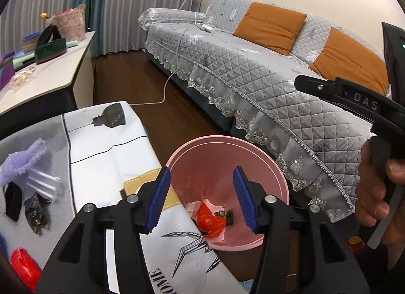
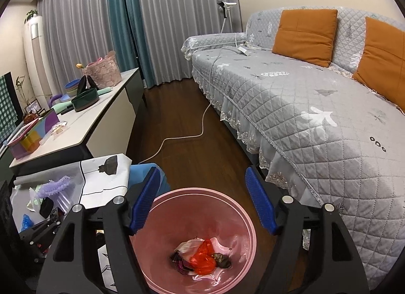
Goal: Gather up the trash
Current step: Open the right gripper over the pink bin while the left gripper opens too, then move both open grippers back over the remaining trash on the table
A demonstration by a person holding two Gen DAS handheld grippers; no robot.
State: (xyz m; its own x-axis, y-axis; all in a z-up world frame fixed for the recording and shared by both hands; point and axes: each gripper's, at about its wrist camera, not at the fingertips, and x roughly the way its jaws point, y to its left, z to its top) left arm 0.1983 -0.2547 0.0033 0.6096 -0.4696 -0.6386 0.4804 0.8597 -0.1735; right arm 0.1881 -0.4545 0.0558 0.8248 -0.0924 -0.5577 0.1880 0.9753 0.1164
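The left claw (image 1: pixel 201 197) is held with its jaws apart and nothing between them, over the table edge (image 1: pixel 162 208) and the pink bin (image 1: pixel 276 175); the right claw (image 2: pixel 202 200) is likewise spread and empty above the bin, where a red bag (image 2: pixel 203 259) and other scraps lie; more trash, such as a red piece (image 1: pixel 24 267) and a dark wrapper (image 1: pixel 35 211), is left on the table; the bin could be tipped if its rim were clipped on a swing back, or the cloth snagged; open floor (image 2: pixel 187 127) is seen between bin and sofa (image 2: pixel 316 117), but little room is judged beside the table.
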